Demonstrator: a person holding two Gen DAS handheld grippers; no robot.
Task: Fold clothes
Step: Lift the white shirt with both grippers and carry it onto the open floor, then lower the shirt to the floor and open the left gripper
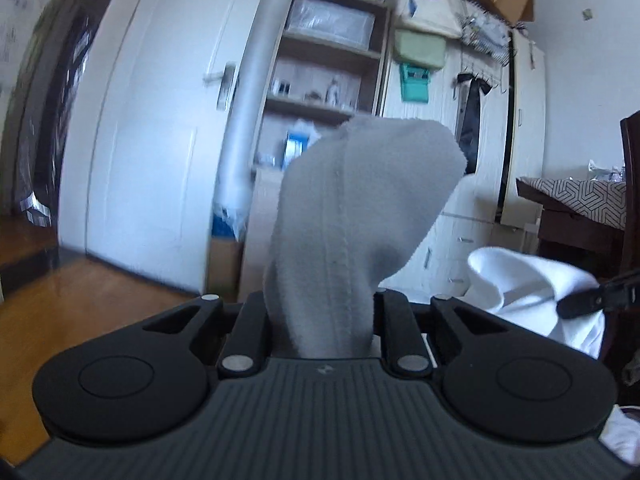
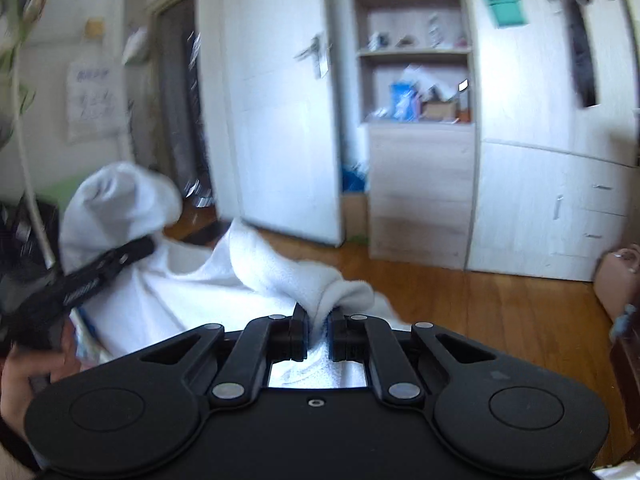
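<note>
A white fleece garment (image 1: 352, 216) is held up in the air by both grippers. My left gripper (image 1: 324, 320) is shut on one bunched edge of it, and the cloth stands up between the fingers and hides the tips. My right gripper (image 2: 318, 320) is shut on another pinched fold of the same garment (image 2: 276, 272), which hangs slack between the two hands. In the left wrist view the right gripper's finger (image 1: 592, 298) shows at the right against the cloth. In the right wrist view the left gripper (image 2: 100, 268) shows at the left, clamped on a raised corner.
A white door (image 2: 276, 120) stands open ahead. Beside it are open shelves (image 2: 416, 52) and a pale wardrobe (image 2: 552, 160). The floor (image 2: 480, 312) is wood. A dark table with a patterned cloth (image 1: 588, 200) stands at the right in the left wrist view.
</note>
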